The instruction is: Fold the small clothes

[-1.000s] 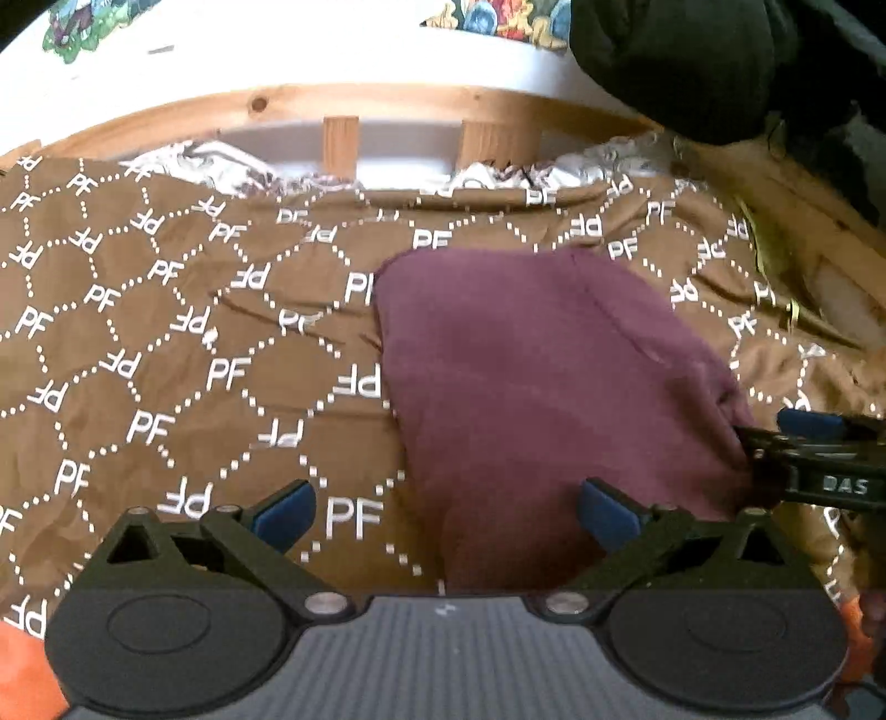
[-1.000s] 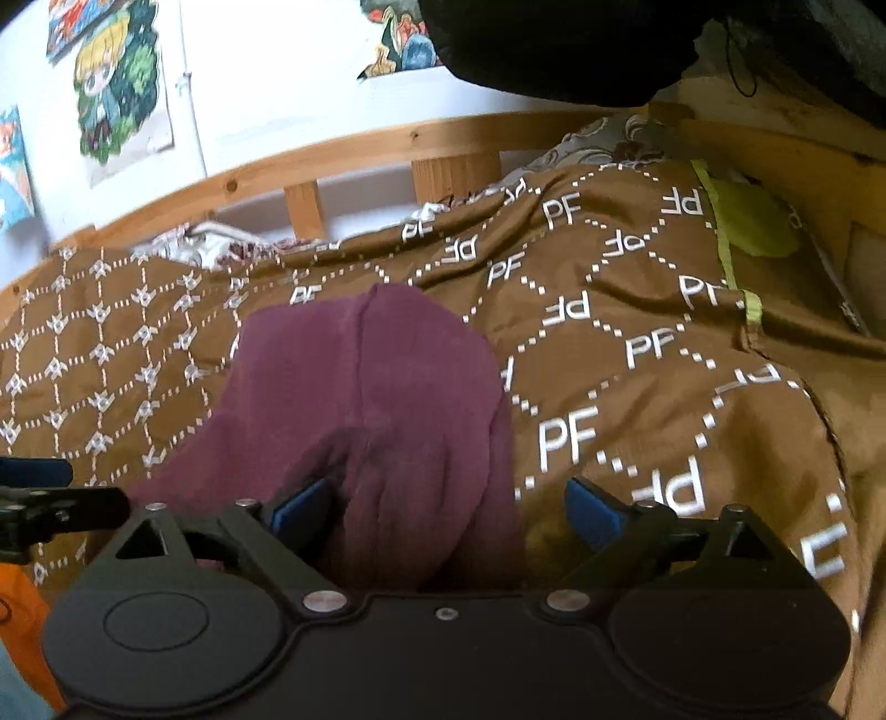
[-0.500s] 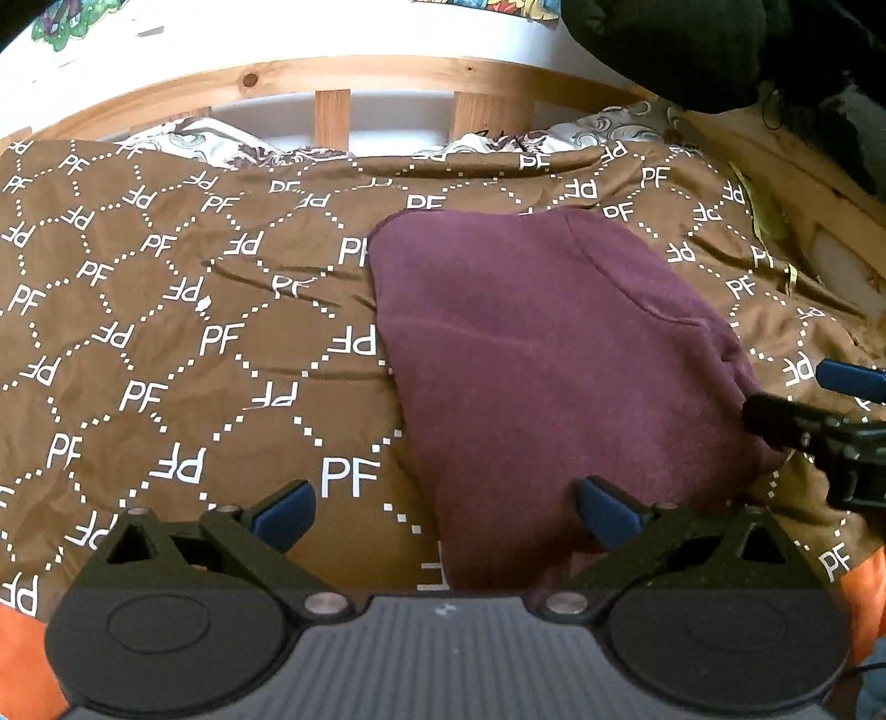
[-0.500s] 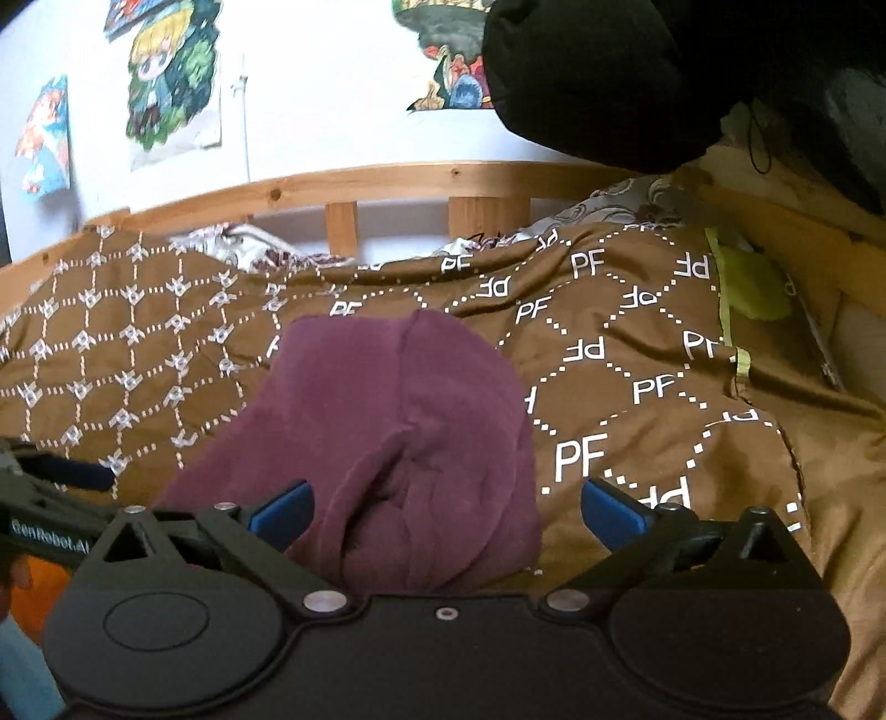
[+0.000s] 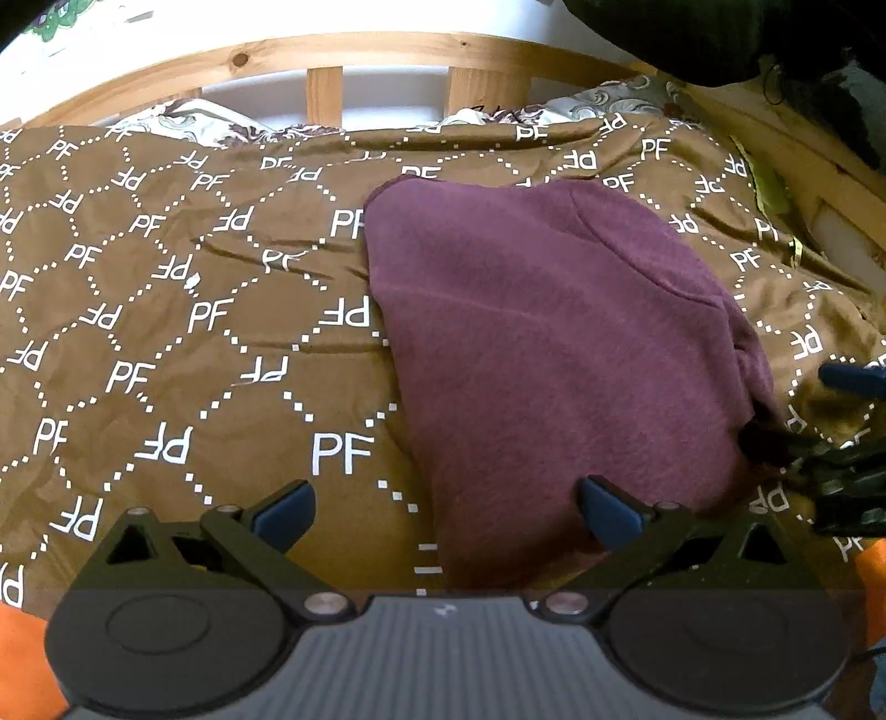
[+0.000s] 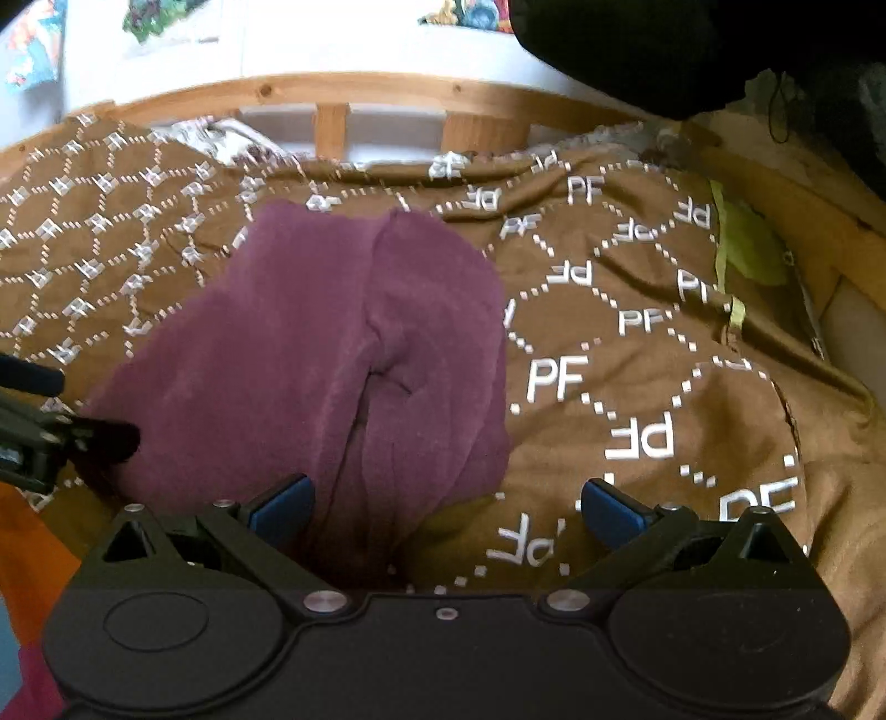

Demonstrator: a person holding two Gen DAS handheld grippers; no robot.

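A folded maroon garment (image 5: 542, 354) lies flat on a brown blanket (image 5: 166, 343) printed with white PF letters. My left gripper (image 5: 446, 512) is open over the garment's near left edge, and its right pad hovers above the cloth without pressing. In the right wrist view the maroon garment (image 6: 332, 343) shows a lengthwise crease. Its near end lies between the wide-open fingers of my right gripper (image 6: 446, 507), which do not touch it. Each gripper shows at the other view's edge: the right gripper (image 5: 797, 410) by the garment's right corner, the left gripper (image 6: 66, 407) by its left edge.
A wooden bed rail (image 5: 332, 55) runs along the back under a white wall with posters (image 6: 33, 55). Dark clothing (image 6: 692, 50) hangs at the upper right. A green cloth (image 6: 747, 249) lies by the right rail. Orange fabric (image 5: 22, 653) shows at the near corners.
The right gripper's jaws have spread a little wider and it has drawn back from the garment's right corner, rolling level. The left gripper has hardly moved.
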